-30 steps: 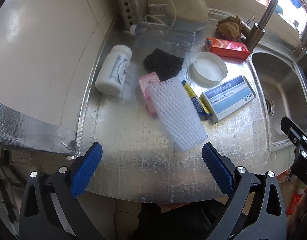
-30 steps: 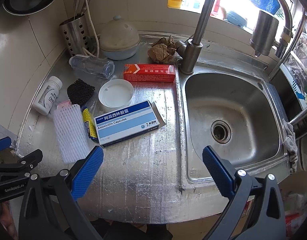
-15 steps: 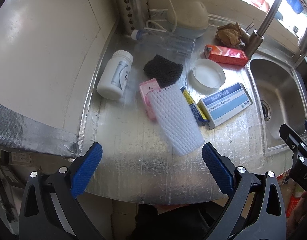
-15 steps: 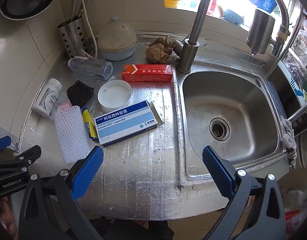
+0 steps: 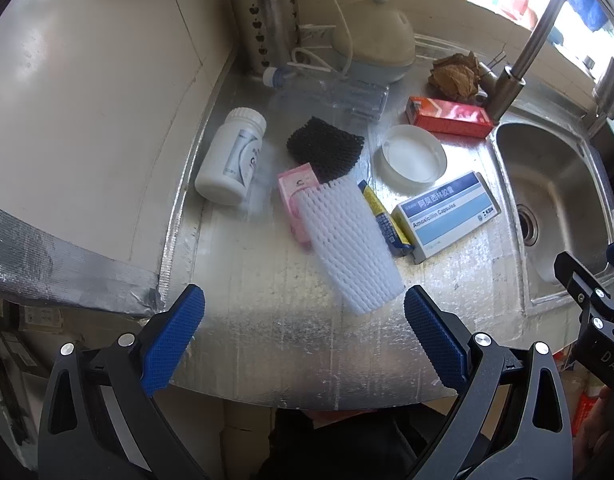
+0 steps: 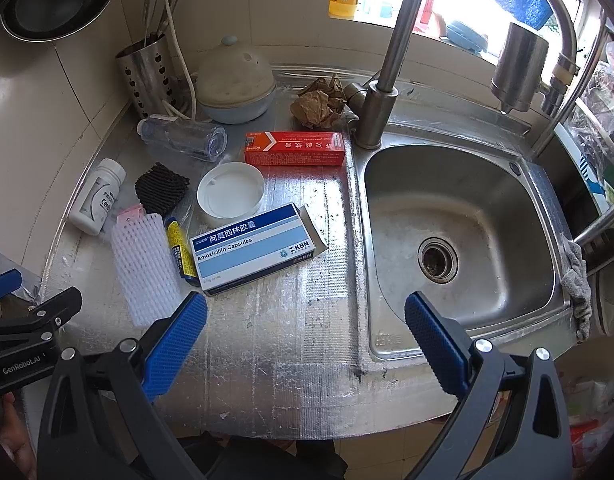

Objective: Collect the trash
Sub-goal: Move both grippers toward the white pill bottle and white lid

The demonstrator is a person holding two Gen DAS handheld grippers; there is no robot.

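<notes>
Both claws hang spread and empty over the near edge of the foil-covered steel counter [image 5: 267,344]: the left gripper [image 5: 305,336] before the litter, the right gripper [image 6: 307,340] before the counter's junction with the stainless sink [image 6: 459,200]. Nearest the left gripper lies a white foam-mesh fruit sleeve [image 5: 349,240], soft and ribbed, its long axis running from near right to far left; its near end sits just ahead of the right-hand pad, so the left hand is judged the better placed. Touching it are a pink carton [image 5: 297,196] and a yellow-and-blue ointment tube [image 5: 383,220]; to the right, a blue-and-white amoxicillin box [image 5: 447,216]. Farther lie a white plastic pill bottle [image 5: 233,160], black mesh pad [image 5: 325,148], white round lid [image 5: 413,156], red carton [image 5: 447,116], clear crushed bottle [image 5: 331,92] and crumpled brown paper [image 5: 455,74].
</notes>
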